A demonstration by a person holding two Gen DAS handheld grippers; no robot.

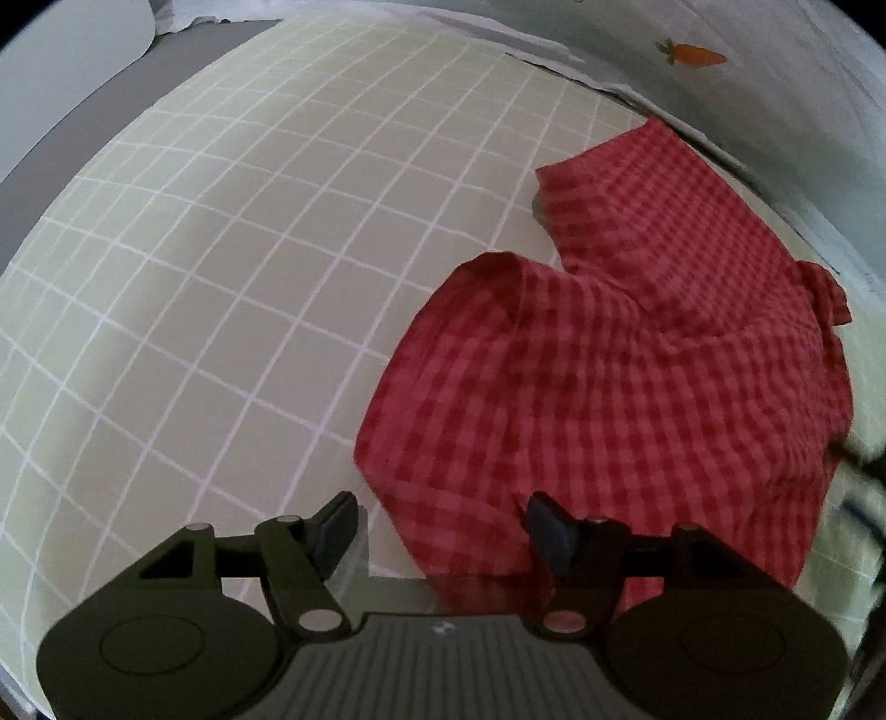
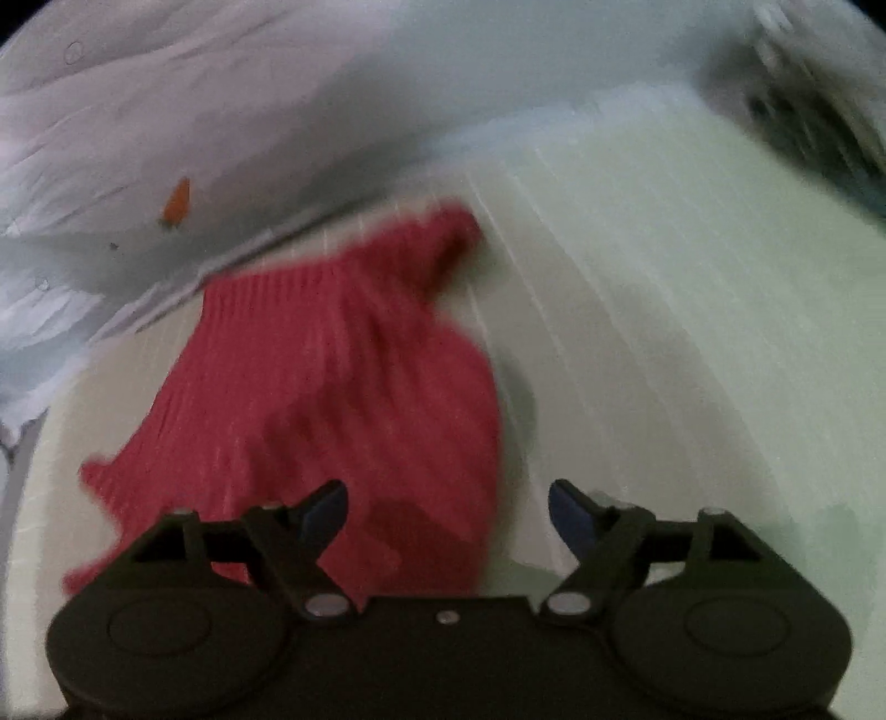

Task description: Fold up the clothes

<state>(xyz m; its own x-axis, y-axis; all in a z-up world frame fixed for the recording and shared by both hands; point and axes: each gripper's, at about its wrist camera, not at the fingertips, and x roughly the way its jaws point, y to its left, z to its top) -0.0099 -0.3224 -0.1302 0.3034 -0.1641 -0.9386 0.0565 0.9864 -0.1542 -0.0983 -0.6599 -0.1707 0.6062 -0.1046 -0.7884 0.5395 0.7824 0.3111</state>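
Note:
A red checked garment (image 1: 626,387) lies rumpled on a pale green sheet with a white grid (image 1: 232,266). In the left wrist view it fills the right half, with one flap folded over. My left gripper (image 1: 440,531) hovers open over the garment's near left edge, nothing pressed between its fingers. The right wrist view is blurred by motion. There the same red garment (image 2: 343,399) lies left of centre. My right gripper (image 2: 448,512) stands open above the garment's near right edge, its pads apart and holding nothing.
A white cover with a small carrot print (image 1: 692,54) runs along the far side of the sheet; the same carrot print (image 2: 177,204) shows in the right wrist view. A dark blurred object (image 2: 819,144) sits at the far right. Bare green sheet spreads left of the garment.

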